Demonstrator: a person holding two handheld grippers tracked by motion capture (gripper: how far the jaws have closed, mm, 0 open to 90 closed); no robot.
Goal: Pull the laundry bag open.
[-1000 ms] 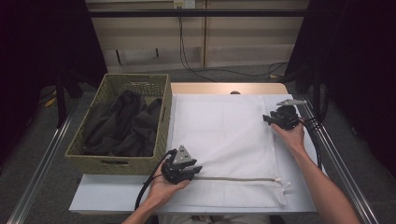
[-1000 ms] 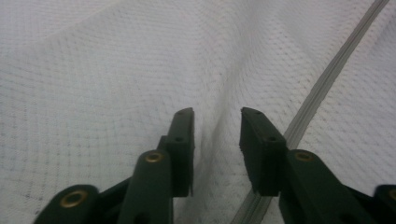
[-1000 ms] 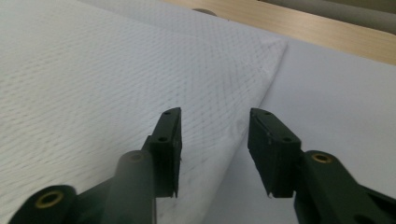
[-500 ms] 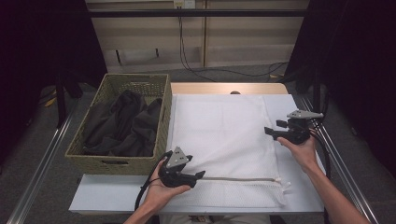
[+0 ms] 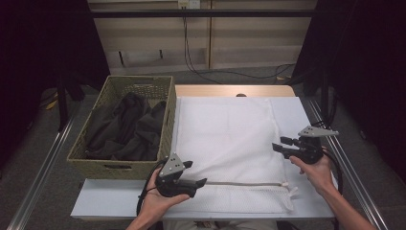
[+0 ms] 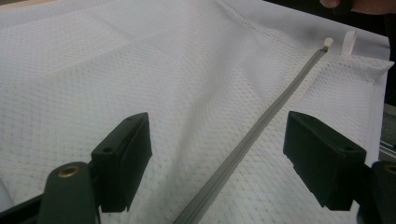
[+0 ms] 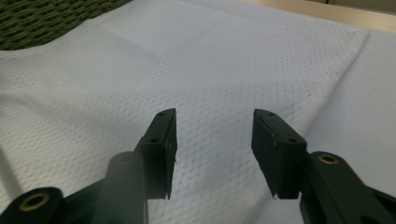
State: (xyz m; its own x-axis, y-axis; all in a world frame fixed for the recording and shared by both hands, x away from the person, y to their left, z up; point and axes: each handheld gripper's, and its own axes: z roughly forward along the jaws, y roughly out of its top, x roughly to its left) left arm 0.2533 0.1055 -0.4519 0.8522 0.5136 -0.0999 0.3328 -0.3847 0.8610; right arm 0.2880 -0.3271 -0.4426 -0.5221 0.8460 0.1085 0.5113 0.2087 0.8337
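High view: zipper [image 5: 244, 183] runs left-right.

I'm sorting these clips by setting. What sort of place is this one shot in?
Probably a lab or studio recording bench, not a home: a white table flanked by metal rails, dark curtains around it, loose cables along the back wall. A white mesh laundry bag and woven basket of dark clothes are the props.

The mesh laundry bag [image 5: 230, 139] is white, with a fine honeycomb weave of small holes; a grey zipper [image 6: 252, 140] runs across it, ending in a pale cream pull. The desk [image 5: 91, 199] beneath is pale white-blue, its far edge light wood. The woven basket [image 5: 165, 129] is olive green, holding dark charcoal clothes [image 5: 127, 127]. Each hand-held gripper [image 5: 201, 182] is black with a grey plate; brass-coloured rivets dot the arms.
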